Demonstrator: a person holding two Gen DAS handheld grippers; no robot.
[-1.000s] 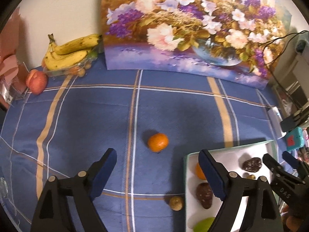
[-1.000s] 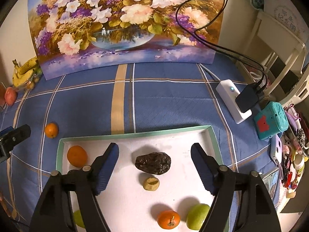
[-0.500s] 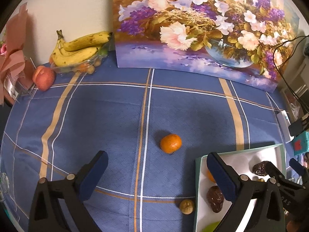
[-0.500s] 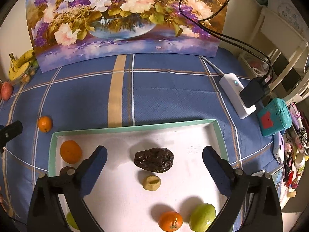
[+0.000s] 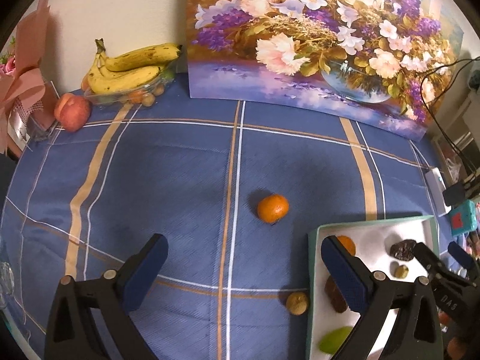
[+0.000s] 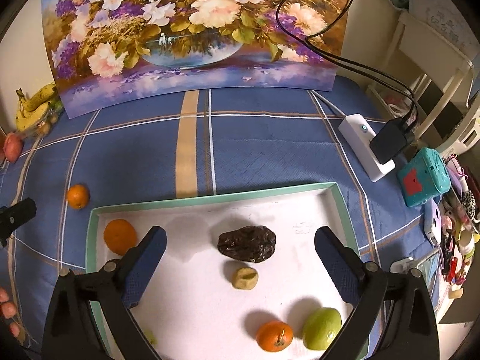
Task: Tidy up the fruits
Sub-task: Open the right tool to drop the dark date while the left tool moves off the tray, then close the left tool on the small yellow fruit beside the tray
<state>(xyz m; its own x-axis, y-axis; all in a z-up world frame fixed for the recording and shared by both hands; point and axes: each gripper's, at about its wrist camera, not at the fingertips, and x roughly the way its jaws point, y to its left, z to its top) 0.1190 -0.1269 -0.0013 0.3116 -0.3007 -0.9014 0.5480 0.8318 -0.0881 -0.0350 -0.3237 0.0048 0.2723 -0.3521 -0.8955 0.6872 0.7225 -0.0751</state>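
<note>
Both claws widened since earlier: left claw (image 5: 240, 265) and right claw (image 6: 240, 255) empty, wide; loose round tangerine (image 5: 273, 208) beside tray (image 5: 313, 240), unobstructed.

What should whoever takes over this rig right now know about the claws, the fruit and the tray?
Left claw: open, empty, above the blue cloth.
Right claw: open, empty, above the tray.
Done: in the tray are a large orange, a dark wrinkled fruit, a small tan fruit, a stemmed orange and a green fruit.
Left: the loose orange and a small brown fruit beside the tray's edge lie on the cloth.
Bananas and a peach sit by the back wall.
</note>
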